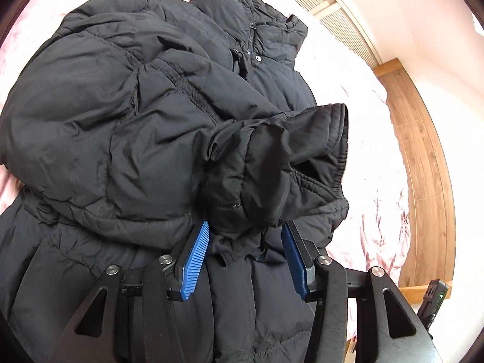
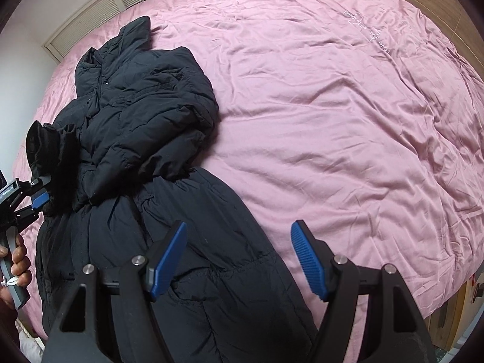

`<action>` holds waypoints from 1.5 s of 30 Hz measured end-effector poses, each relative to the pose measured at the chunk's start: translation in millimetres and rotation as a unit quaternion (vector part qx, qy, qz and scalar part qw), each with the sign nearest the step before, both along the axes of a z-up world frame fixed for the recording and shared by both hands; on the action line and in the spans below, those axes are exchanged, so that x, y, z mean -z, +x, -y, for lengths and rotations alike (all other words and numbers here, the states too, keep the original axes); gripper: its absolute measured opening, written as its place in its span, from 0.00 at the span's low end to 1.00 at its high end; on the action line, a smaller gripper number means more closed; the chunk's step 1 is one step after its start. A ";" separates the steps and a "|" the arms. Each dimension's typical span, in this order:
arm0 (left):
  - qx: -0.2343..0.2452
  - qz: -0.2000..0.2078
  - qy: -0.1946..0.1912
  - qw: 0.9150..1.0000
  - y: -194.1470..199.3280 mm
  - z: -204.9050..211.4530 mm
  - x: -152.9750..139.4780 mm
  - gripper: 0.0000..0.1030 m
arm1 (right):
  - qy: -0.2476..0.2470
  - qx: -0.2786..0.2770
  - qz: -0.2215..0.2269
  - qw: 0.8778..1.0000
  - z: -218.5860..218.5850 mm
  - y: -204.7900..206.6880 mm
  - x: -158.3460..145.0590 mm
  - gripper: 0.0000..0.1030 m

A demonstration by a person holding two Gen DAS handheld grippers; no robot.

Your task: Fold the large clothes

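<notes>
A black puffer coat (image 1: 115, 115) lies on the pink bedsheet (image 1: 363, 139), collar at the far end; it also shows in the right wrist view (image 2: 145, 115). One sleeve is folded across its chest. My left gripper (image 1: 245, 236) has its blue pads wide apart, with the other sleeve's cuff (image 1: 272, 169) bunched between and above them; the cuff (image 2: 48, 148) stands lifted off the coat in the right wrist view, where the left gripper (image 2: 37, 193) is at the far left. My right gripper (image 2: 239, 257) is open and empty above the coat's lower hem (image 2: 211, 272).
The pink sheet (image 2: 332, 121) spreads wide to the right of the coat. A slatted headboard (image 2: 90, 18) runs along the far edge. A wooden bed frame (image 1: 423, 157) borders the bed. A hand (image 2: 18, 260) holds the left gripper's handle.
</notes>
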State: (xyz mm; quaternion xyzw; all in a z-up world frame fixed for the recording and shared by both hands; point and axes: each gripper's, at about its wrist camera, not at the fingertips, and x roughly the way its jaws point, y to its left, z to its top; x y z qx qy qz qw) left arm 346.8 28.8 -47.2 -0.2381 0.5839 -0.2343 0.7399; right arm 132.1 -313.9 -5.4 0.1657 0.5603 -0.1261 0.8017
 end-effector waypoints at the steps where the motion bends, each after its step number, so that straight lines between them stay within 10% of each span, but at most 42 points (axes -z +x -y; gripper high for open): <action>1: 0.007 -0.001 -0.001 1.000 -4.2 0.0 0.0 0.47 | 0.000 -0.003 0.000 1.000 -2.5 2.1 -0.4 0.68; 13: 0.014 0.058 0.078 0.995 -13.6 -54.6 -15.3 0.49 | -0.009 -0.083 0.030 0.996 -73.8 55.4 -20.4 0.68; 26: -0.009 0.110 0.143 0.984 49.5 -114.7 -25.0 0.55 | -0.002 -0.253 0.097 0.962 -240.2 175.9 -37.2 0.68; 45: 0.040 0.137 0.217 0.966 56.1 -87.6 64.9 0.67 | -0.028 -0.305 -0.006 0.952 -240.0 183.7 120.6 0.74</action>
